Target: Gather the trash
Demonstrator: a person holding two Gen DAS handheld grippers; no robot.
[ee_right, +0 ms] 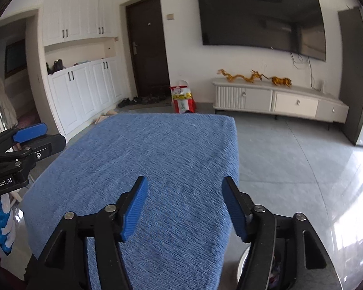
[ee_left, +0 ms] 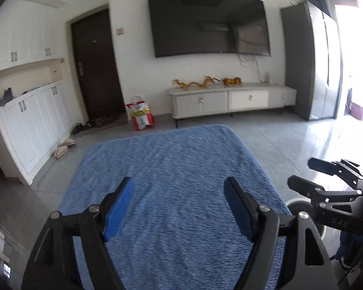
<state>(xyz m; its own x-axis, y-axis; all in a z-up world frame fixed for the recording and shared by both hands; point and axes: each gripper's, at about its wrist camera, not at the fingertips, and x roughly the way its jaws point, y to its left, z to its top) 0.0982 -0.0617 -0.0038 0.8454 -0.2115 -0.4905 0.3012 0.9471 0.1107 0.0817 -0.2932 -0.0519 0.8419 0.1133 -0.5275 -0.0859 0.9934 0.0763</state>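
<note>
We hold both tongs, left (ee_left: 179,207) and right (ee_right: 184,207), spread empty above the blue-clothed counter (ee_right: 157,149). No trash visible there; probably scanning.

a home living room: a big tv (ee_right: 261,17) hangs on the wall above a low white tv stand (ee_right: 278,99) with gold dragon figurines (ee_right: 242,76), beside a dark front door (ee_right: 147,46), white cabinets (ee_right: 84,89), shoes (ee_right: 142,100) and grey floor tiles (ee_right: 290,169).

Blue streaky cloth (ee_left: 171,181), black TV (ee_left: 209,24), dark brown door (ee_left: 96,65), white cupboards (ee_left: 34,120), red and yellow bag (ee_left: 140,114), golden dragon (ee_left: 193,84)
</note>
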